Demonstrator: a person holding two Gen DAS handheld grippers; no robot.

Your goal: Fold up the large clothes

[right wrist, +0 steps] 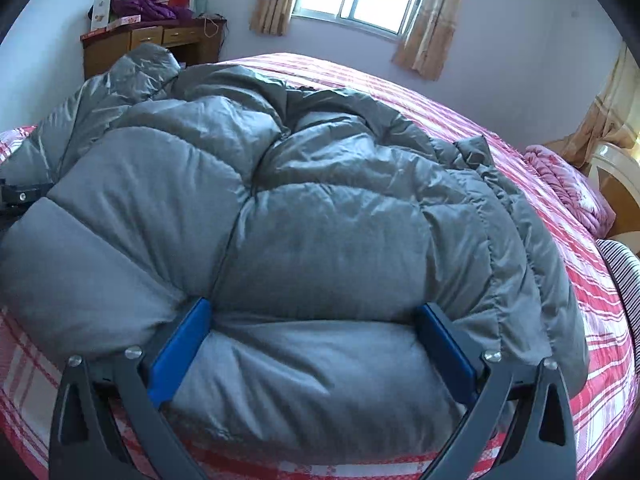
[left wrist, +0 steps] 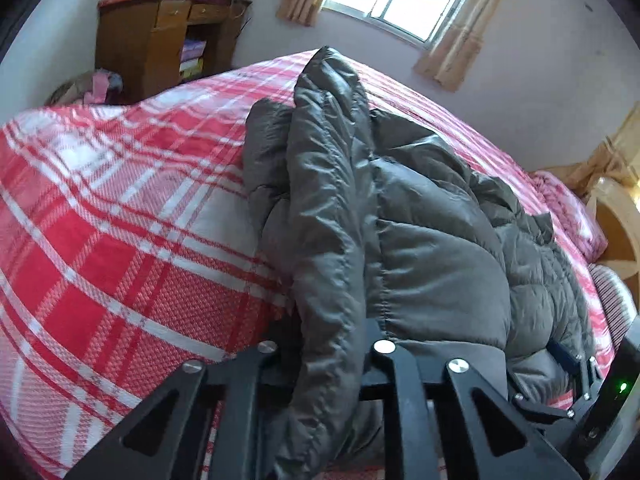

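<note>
Jacket on bed: left tongs clamp its edge, right tongs wide apart over hem.

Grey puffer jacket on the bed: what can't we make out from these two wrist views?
- Left gripper pads: left wrist view, buried in a fold of the jacket, which its shut jaws pinch.
- Jacket's front, zip or collar: right wrist view, hidden in its own bunched folds.
- Near hem: right wrist view, behind the open right gripper.
- Headboard: both views, cut by the right edge.
</note>
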